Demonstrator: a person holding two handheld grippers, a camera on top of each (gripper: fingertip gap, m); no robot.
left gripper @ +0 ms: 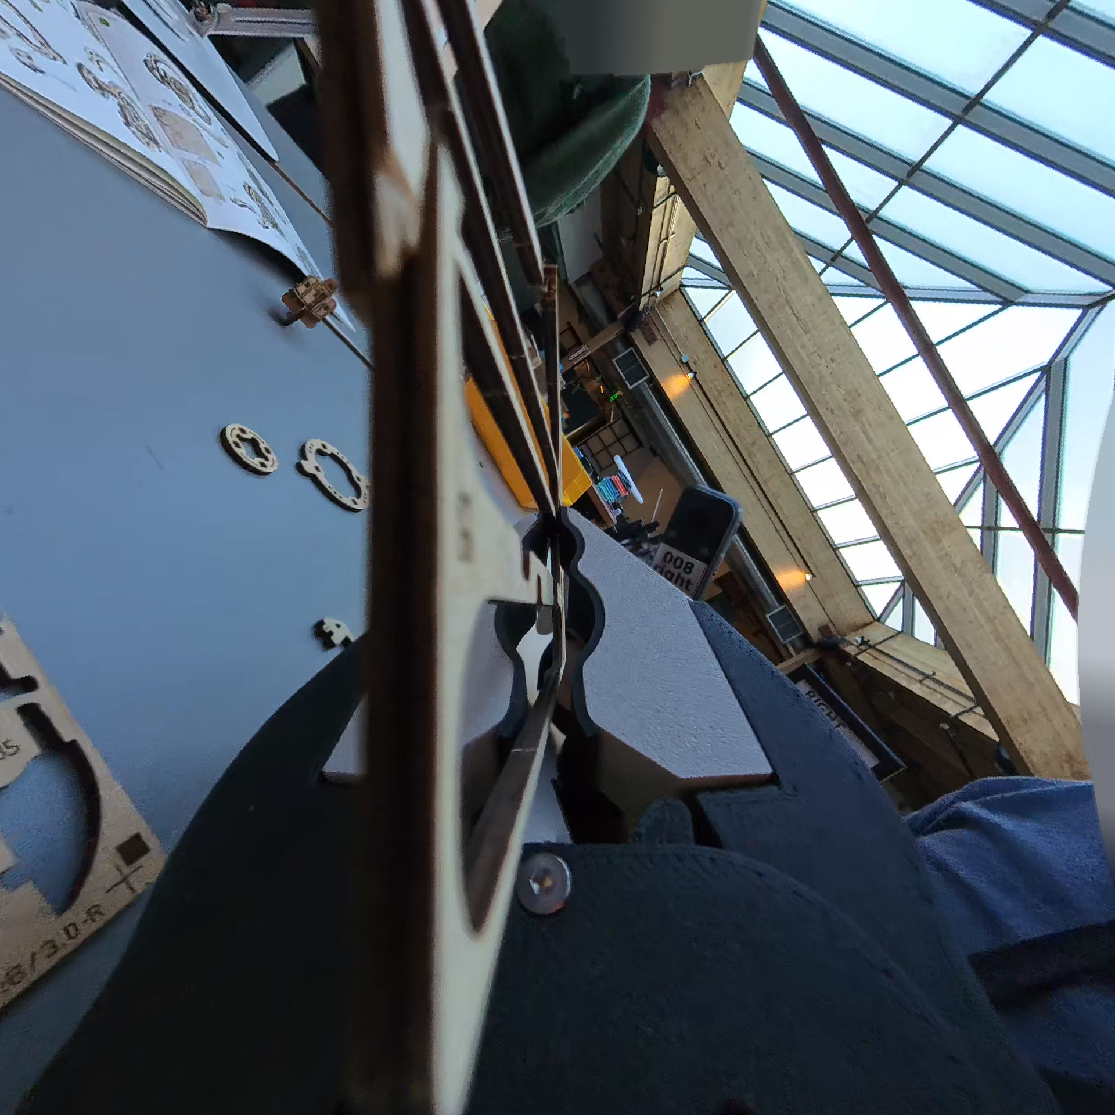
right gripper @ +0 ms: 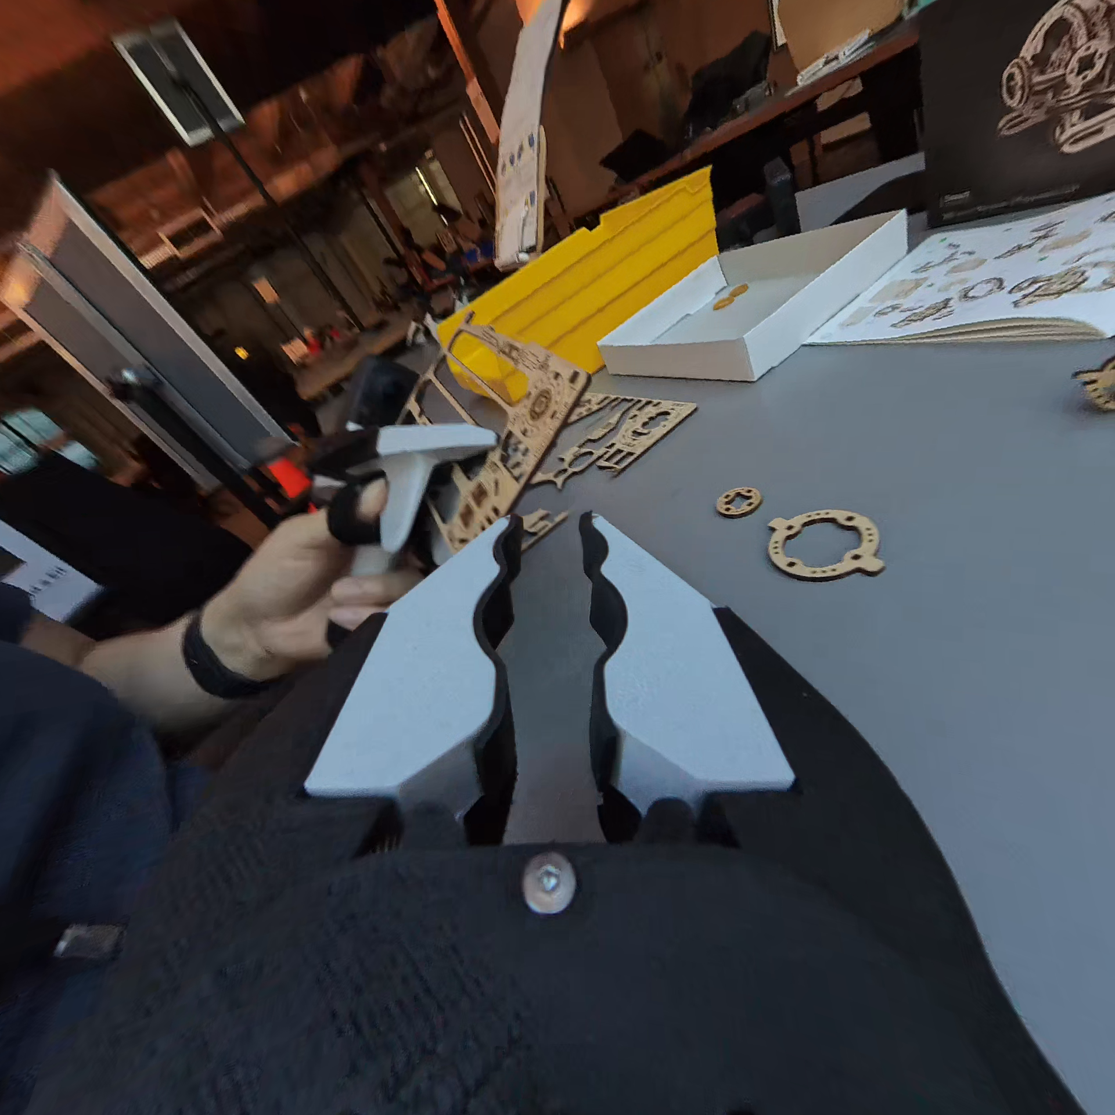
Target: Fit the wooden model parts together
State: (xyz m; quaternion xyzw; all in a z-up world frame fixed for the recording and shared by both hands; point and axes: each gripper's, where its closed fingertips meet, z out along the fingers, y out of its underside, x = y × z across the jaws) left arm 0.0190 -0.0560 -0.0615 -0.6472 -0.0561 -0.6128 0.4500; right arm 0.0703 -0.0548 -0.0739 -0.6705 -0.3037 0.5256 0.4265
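My left gripper (left gripper: 552,531) is shut on a thin laser-cut wooden sheet (left gripper: 410,543), seen edge-on and held upright off the grey table (left gripper: 151,543). In the right wrist view a hand holds that gripper (right gripper: 440,513) with the sheet (right gripper: 519,410) at the left. My right gripper (right gripper: 549,525) is open and empty, low over the table (right gripper: 905,663). A small wooden ring (right gripper: 739,502) and a larger wooden ring (right gripper: 823,546) lie just right of its tips. Both rings also show in the left wrist view, the small one (left gripper: 248,448) and the larger one (left gripper: 335,473).
A second cut sheet (right gripper: 627,431) lies flat beyond the held one. A white tray (right gripper: 754,338), a yellow bin (right gripper: 591,283), an open booklet (right gripper: 995,289) and a black box (right gripper: 1019,102) stand farther back. A small built piece (left gripper: 311,300) and another sheet (left gripper: 54,784) lie on the table. Tip to tip, the grippers are about 6 centimetres apart.
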